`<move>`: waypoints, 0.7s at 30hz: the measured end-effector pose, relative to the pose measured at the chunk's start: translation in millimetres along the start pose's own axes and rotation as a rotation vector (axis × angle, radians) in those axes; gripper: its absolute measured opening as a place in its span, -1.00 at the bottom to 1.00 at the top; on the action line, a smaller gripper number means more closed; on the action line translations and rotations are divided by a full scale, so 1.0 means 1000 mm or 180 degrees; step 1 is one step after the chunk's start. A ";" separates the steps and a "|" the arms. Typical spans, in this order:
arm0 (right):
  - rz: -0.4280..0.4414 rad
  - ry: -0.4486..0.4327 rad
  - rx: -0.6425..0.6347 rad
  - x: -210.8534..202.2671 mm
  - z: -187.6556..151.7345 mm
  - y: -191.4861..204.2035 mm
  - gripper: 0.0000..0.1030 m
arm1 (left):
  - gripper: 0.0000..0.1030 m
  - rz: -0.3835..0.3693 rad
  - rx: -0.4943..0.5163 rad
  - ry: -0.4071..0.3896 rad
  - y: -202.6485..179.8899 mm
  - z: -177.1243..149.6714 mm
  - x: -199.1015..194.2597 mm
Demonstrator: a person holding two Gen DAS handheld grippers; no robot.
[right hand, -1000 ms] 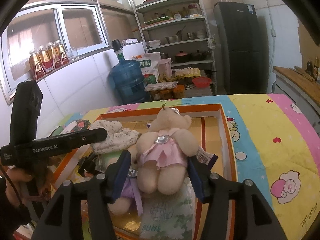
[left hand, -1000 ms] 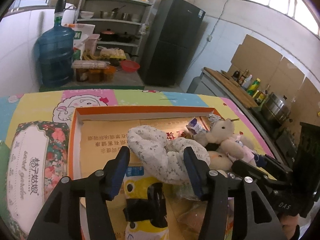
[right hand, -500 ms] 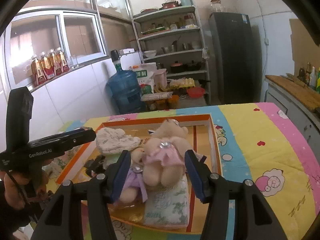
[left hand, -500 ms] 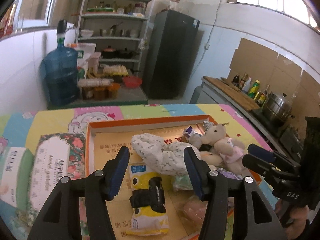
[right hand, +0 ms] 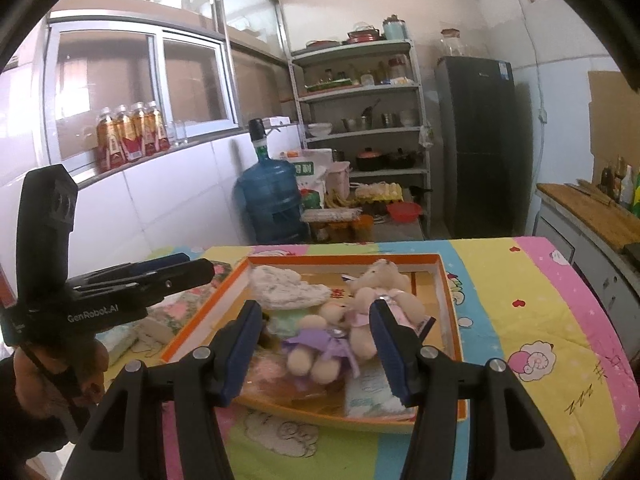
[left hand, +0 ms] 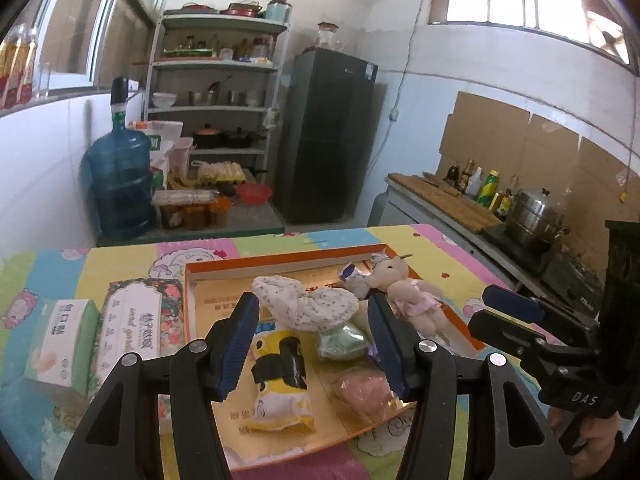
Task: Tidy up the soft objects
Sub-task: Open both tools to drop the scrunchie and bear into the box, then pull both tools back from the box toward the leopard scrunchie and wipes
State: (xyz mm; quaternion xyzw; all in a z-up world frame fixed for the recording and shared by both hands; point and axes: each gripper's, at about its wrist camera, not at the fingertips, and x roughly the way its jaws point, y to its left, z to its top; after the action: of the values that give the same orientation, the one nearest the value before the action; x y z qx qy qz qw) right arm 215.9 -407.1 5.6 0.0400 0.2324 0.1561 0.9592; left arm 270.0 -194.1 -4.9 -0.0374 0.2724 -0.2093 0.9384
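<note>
An orange-rimmed shallow box (left hand: 280, 261) on the table holds the soft things: a white floral cloth bundle (left hand: 304, 304), a yellow pouch with a black band (left hand: 280, 376), a green packet (left hand: 344, 340), a pink packet (left hand: 364, 392) and a bear in a pink dress (left hand: 408, 296). The right wrist view adds a bear in purple (right hand: 320, 344) and a tissue pack (right hand: 372, 392). My left gripper (left hand: 312, 344) hangs open and empty above the box's near side. My right gripper (right hand: 316, 350) is open too, with nothing between its fingers, back from the bears.
Two tissue boxes, one floral (left hand: 132, 324) and one green and white (left hand: 68, 340), lie left of the orange box. A colourful cartoon cloth (right hand: 520, 320) covers the table. Behind stand a water bottle (left hand: 120, 184), shelves (left hand: 216, 120), a fridge (left hand: 328, 136) and a counter with a pot (left hand: 532, 216).
Both grippers have drawn back and up from the box. The floral bundle and the pink-dress bear, earlier framed between the jaws, now lie farther off in the box.
</note>
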 end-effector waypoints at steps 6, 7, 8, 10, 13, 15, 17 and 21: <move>0.0042 -0.0047 -0.0051 -0.015 -0.001 0.019 0.09 | 0.13 -0.0023 -0.0028 -0.0096 0.001 -0.006 -0.030; 0.0047 -0.0052 -0.0058 -0.016 -0.001 0.021 0.09 | 0.13 -0.0019 -0.0029 -0.0116 0.002 -0.007 -0.035; 0.0052 -0.0061 -0.0070 -0.019 -0.001 0.025 0.09 | 0.13 -0.0017 -0.0030 -0.0129 0.002 -0.007 -0.038; 0.0063 -0.0084 -0.0091 -0.025 0.000 0.032 0.09 | 0.13 -0.0009 -0.0050 -0.0180 0.005 -0.008 -0.051; 0.0086 -0.0123 -0.0111 -0.034 0.000 0.042 0.09 | 0.13 0.0009 -0.0074 -0.0248 0.011 -0.011 -0.069; 0.0099 -0.0149 -0.0118 -0.038 0.001 0.047 0.09 | 0.13 0.0041 -0.0082 -0.0298 0.015 -0.013 -0.081; 0.0135 -0.0175 -0.0113 -0.043 0.000 0.056 0.09 | 0.13 0.0067 -0.0092 -0.0335 0.020 -0.016 -0.092; 0.0189 -0.0211 -0.0110 -0.050 -0.005 0.072 0.09 | 0.13 0.0148 -0.0134 -0.0417 0.033 -0.028 -0.117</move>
State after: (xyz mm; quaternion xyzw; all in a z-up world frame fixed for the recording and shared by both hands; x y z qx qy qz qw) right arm 151.2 -355.2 33.5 0.0356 0.1965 0.1871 0.9618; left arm 177.9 -114.6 23.2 -0.0645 0.2156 -0.1788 0.9578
